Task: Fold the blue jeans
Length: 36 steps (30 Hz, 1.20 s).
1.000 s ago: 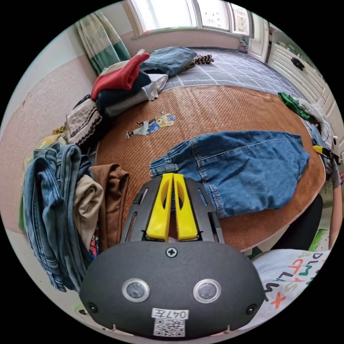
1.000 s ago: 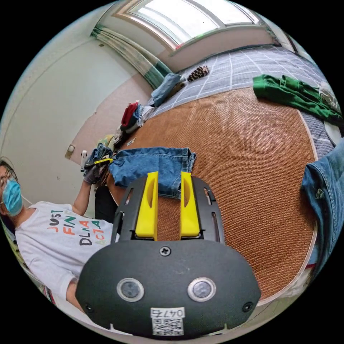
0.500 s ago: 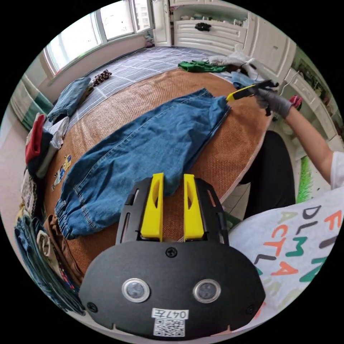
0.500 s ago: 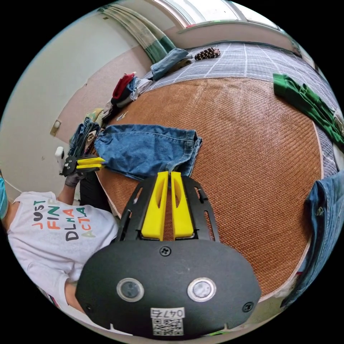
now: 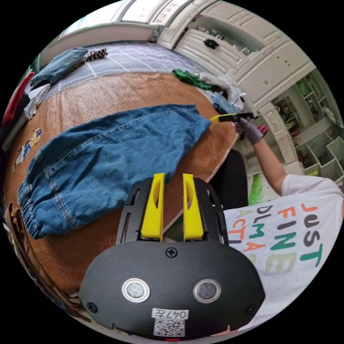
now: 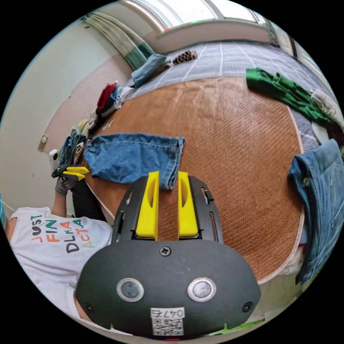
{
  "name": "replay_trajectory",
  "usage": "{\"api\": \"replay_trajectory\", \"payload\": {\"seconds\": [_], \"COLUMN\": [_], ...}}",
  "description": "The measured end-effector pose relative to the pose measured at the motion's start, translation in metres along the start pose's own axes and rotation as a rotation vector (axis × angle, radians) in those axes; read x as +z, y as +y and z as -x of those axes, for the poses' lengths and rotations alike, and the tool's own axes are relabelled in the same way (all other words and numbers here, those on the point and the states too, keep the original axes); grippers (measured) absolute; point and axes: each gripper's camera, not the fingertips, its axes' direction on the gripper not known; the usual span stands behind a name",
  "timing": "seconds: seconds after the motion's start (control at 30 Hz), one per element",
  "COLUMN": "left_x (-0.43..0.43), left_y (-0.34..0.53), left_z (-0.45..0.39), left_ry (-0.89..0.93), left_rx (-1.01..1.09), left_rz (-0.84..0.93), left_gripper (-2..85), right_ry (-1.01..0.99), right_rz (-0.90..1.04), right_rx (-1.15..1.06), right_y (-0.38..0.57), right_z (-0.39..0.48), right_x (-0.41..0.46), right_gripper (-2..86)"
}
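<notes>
Blue jeans (image 5: 107,157) lie flat on the woven brown mat (image 5: 118,89), folded lengthwise with one leg over the other, so they read as a single long strip. The elastic cuffs sit at one end and the waist at the other. Left gripper (image 5: 171,175): jaws spread, nothing between them; the near long edge of the denim lies just beyond the fingertips, apart from them, and the mat edge runs under the jaws. Right gripper (image 6: 168,173): jaws also spread and empty, the waist-end corner of the jeans just past its fingertips, close but not clearly touching. From the left gripper view the right tool shows in a gloved hand (image 5: 249,129) just off the waist end. From the right gripper view the left tool shows just off the cuff end. Judgement: the lengthwise fold looks done and the strip is laid out fairly smooth; the crosswise folds, cuffs toward waist, remain. Neither tool has a hold yet, so the next step is not begun. Other clothing present: green garment (image 6: 283,91) far beyond the right fingertips, a second denim piece (image 6: 322,186) hanging at the mat edge off to the side.
</notes>
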Motion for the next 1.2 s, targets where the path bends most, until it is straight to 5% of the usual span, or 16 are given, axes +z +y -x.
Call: {"api": "replay_trajectory", "payload": {"seconds": [0.1,0.27,0.37,0.47,0.73,0.93,1.2], "left_x": [-0.045,-0.087,-0.073,-0.069,-0.089,-0.025,-0.044], "left_y": [0.023,0.084,0.115,0.14,0.069,0.022,0.001], "left_z": [0.03,0.132,0.198,0.223,0.203,0.286,0.116], "left_ry": [0.016,-0.257,-0.389,-0.233,-0.188,-0.2,-0.23], "left_rx": [-0.041,-0.32,-0.487,-0.532,-0.312,-0.511,-0.24], "left_rz": [-0.159,-0.333,-0.252,-0.305,-0.358,-0.204,-0.316], "left_gripper": [6.9,5.0,2.1,0.4,0.5,-0.7,-0.9], "right_ry": [-0.022,-0.049,0.095,-0.034,-0.11,-0.099,-0.179], "right_rz": [-0.152,0.037,0.051,-0.063,-0.187,-0.179,-0.45], "right_rx": [-0.121,-0.202,-0.095,0.082,-0.063,0.09,0.46], "right_y": [-0.011,-0.05,-0.052,-0.036,0.046,0.097,0.201], "right_z": [0.027,0.044,0.018,-0.002,0.055,0.037,-0.005], "right_x": [-0.014,0.049,0.076,0.064,0.019,0.019,0.001], "right_gripper": [-0.6,-1.2,-1.3,-1.3,-1.0,3.4,6.5]}}
